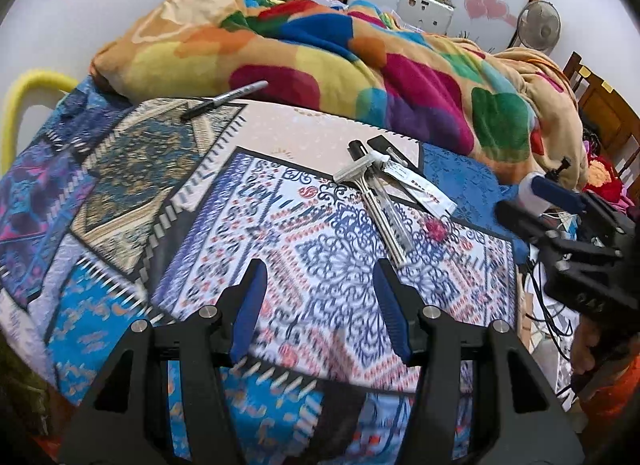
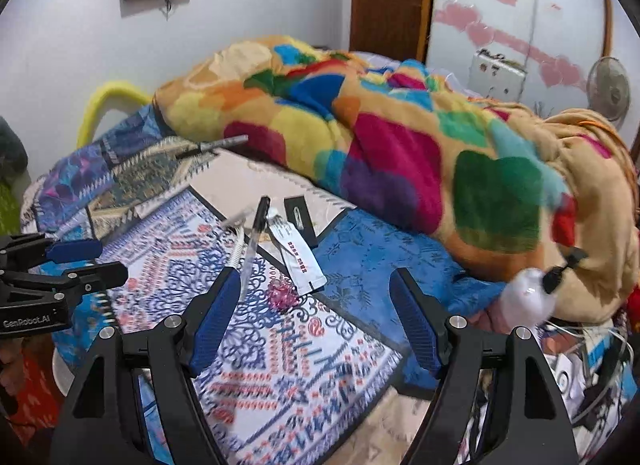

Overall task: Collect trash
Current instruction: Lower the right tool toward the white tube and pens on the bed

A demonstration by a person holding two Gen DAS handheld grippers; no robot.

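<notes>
Trash lay uncollected on my patchwork bedspread (image 1: pixel 304 225): a flattened white squeeze tube (image 2: pixel 298 255), a clear ballpoint pen (image 2: pixel 254 239) and a pale disposable razor (image 1: pixel 374 205) clustered together, while my left claw (image 1: pixel 318 307) and right claw (image 2: pixel 316 321) both gaped wide, holding nothing.

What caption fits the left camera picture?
Open left gripper above patterned bedspread, facing razor, tube.

Both cameras sit low over the bed (image 1: pixel 304 221), looking across it toward the bright blanket (image 2: pixel 400 137); both see the same pens.
</notes>
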